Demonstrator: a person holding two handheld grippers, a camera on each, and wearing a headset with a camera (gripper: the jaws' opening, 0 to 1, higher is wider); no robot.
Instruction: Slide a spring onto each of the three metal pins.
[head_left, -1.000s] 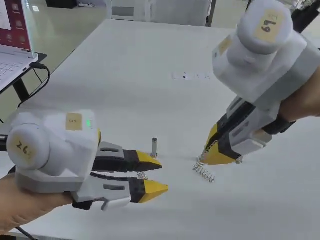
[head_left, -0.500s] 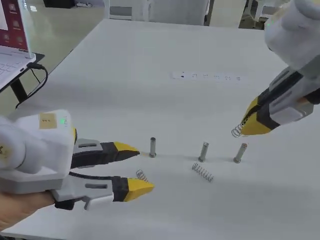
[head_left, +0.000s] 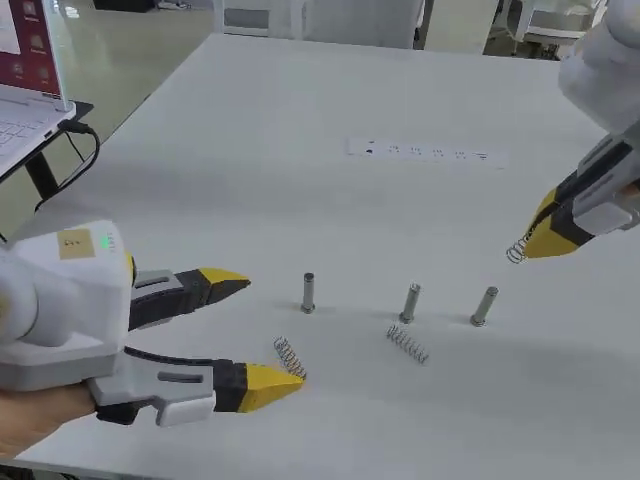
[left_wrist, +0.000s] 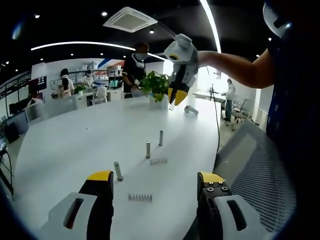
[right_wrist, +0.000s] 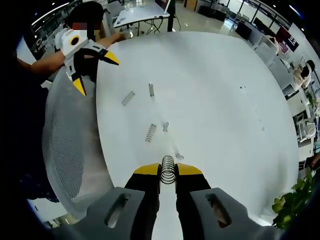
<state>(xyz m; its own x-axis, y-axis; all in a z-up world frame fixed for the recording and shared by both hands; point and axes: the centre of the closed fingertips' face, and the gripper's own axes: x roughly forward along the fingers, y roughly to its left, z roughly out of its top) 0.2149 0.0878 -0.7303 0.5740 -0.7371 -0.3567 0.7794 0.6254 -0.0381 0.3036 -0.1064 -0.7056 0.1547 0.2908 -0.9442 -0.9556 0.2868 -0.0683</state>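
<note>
Springs and pins sit on a white tabletop (head_left: 300, 130), with a laptop (head_left: 20, 95) past its left edge. The left tongs (head_left: 272, 328) are low at the near left of the head view, released, with the yellow-tipped jaws wide apart and grasping nothing. The right tongs (head_left: 535, 245) hang above the tabletop at the far right, clear of the pins and clenched on the held spring (head_left: 516, 250), whose coils stick out past the tips. In the right gripper view that spring sits end-on, pinched between the two jaws. Three metal pins stand upright in a row, all bare: the left pin (head_left: 308, 293), the middle pin (head_left: 411, 302) and the right pin (head_left: 484, 306). Two more springs lie flat on the tabletop. The near spring (head_left: 289, 357) is just beside the lower tip of the left tongs, and the centre spring (head_left: 407, 344) lies just in front of the middle pin.
</note>
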